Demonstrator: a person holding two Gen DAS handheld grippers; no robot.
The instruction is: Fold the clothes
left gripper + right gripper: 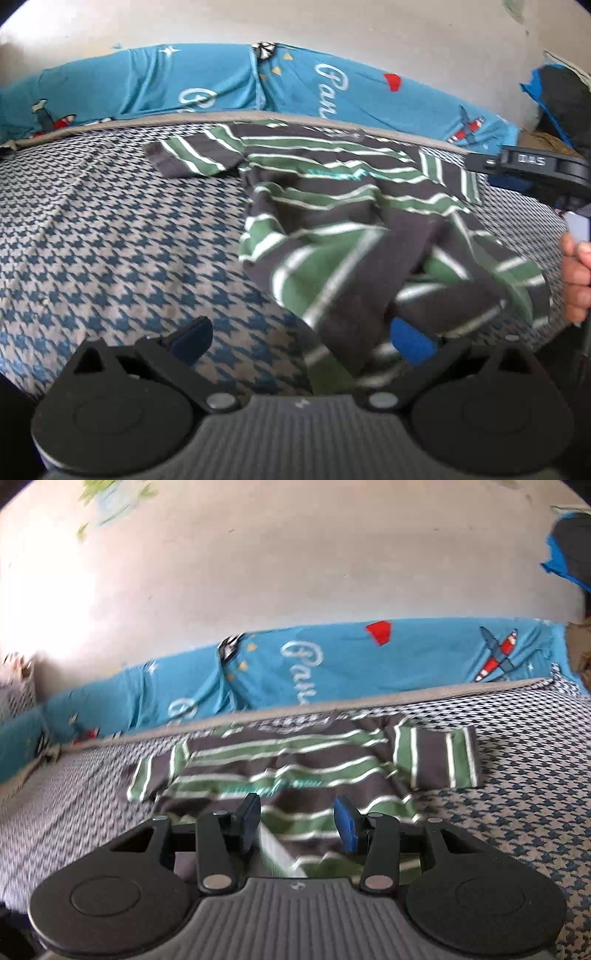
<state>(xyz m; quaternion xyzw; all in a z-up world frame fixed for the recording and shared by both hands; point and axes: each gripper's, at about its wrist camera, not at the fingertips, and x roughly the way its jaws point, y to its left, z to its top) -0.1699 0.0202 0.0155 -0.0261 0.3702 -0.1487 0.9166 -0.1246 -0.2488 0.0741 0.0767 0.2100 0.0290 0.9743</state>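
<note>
One large bed surface in blue-and-grey houndstooth fabric [110, 229] carries our grey T-shirt with green and white stripes [295, 760], collar at twelve o'clock, sleeves at ten and two, lower part rumpled. Our left gripper [295, 339] is spread wide, hem cloth bunched over its right pad; our right gripper [297, 819] hangs spread above the hem, pinching nothing. We judge flattening comes before creasing. "DAS" reads at three o'clock.

A bed cover [110, 229] with a blue and grey houndstooth check fills the foreground. Behind it, along the pale wall [295, 561], runs a bright blue sheet [369, 661] printed with white script, a red shape and small aeroplanes. A dark bundle [561, 99] sits far right
</note>
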